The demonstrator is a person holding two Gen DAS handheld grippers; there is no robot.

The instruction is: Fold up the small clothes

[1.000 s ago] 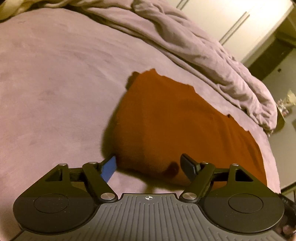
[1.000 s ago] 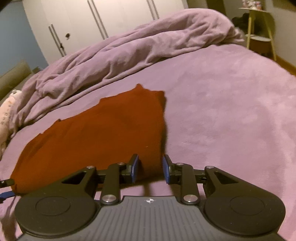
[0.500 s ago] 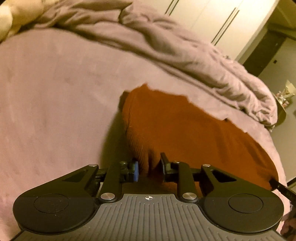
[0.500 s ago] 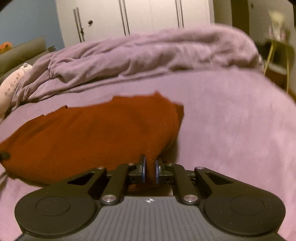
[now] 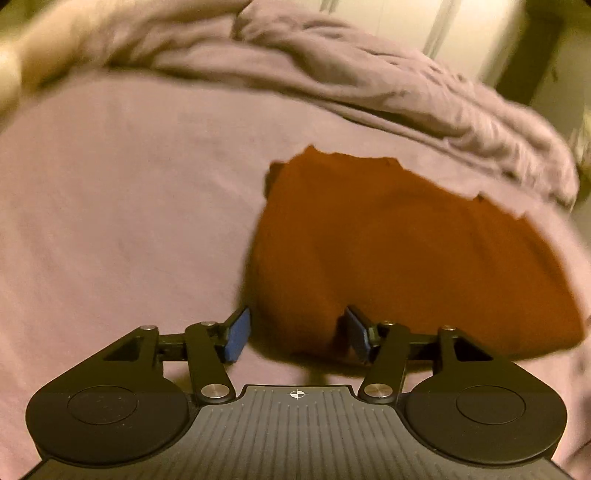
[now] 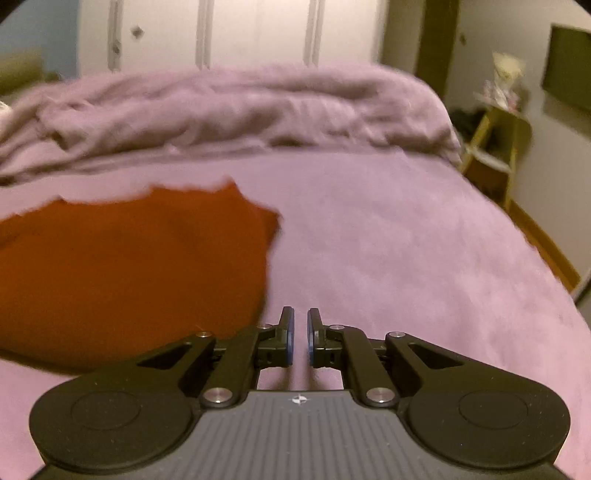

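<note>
A rust-orange garment [image 5: 399, 251] lies folded on the purple bed sheet [image 5: 129, 206]. My left gripper [image 5: 295, 334] is open, its blue-padded jaws standing either side of the garment's near left corner, not pinching it. In the right wrist view the garment [image 6: 129, 266] lies to the left. My right gripper [image 6: 299, 338] is nearly closed with a narrow gap, empty, over bare sheet [image 6: 406, 258] just right of the garment's near corner.
A crumpled purple duvet [image 5: 369, 81] is heaped along the far side of the bed; it also shows in the right wrist view [image 6: 221, 107]. White wardrobe doors [image 6: 221, 33] stand behind. A small yellow side table [image 6: 495, 147] stands off the bed's right edge.
My left gripper closed on the garment's corner, then opened and let it go. My right gripper, shut on the garment half a second ago, has released it and moved right, off the cloth.
</note>
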